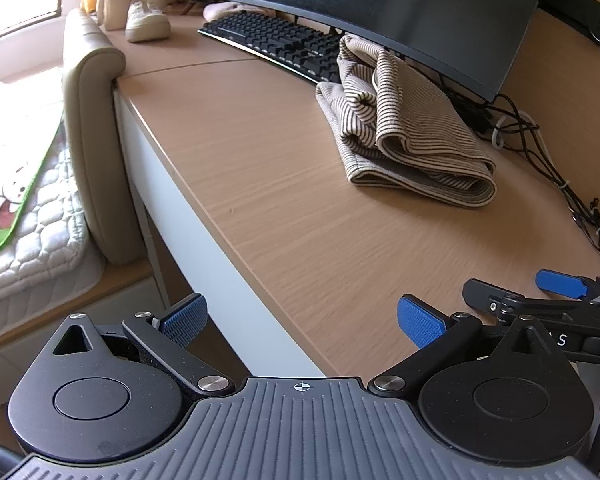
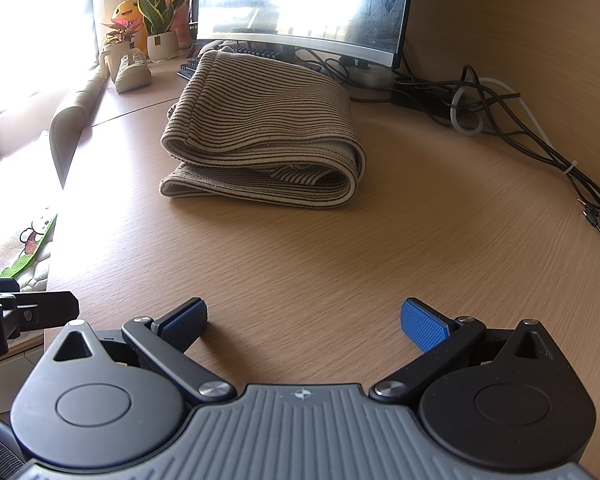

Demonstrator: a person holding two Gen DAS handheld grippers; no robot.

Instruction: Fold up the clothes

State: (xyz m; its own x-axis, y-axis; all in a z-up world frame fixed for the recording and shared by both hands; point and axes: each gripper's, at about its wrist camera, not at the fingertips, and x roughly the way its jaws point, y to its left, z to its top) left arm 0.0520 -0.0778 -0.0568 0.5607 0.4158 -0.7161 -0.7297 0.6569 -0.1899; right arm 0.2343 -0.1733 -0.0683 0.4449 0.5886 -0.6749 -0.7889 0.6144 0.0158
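A beige garment with thin dark stripes (image 1: 408, 128) lies folded in a thick bundle on the wooden desk (image 1: 284, 200), just in front of the monitor. It also shows in the right wrist view (image 2: 264, 132), with its rolled fold facing me. My left gripper (image 1: 302, 320) is open and empty near the desk's front edge, well short of the garment. My right gripper (image 2: 304, 322) is open and empty, low over the desk (image 2: 340, 264), also short of the garment. The right gripper shows at the right of the left wrist view (image 1: 540, 296).
A curved monitor (image 1: 400, 12) and black keyboard (image 1: 276, 40) stand behind the garment. A tangle of cables (image 2: 500, 120) lies at the back right. A shoe (image 1: 146, 20) and potted plants (image 2: 160, 28) sit at the far left. A padded bed frame (image 1: 88, 140) adjoins the desk's left end.
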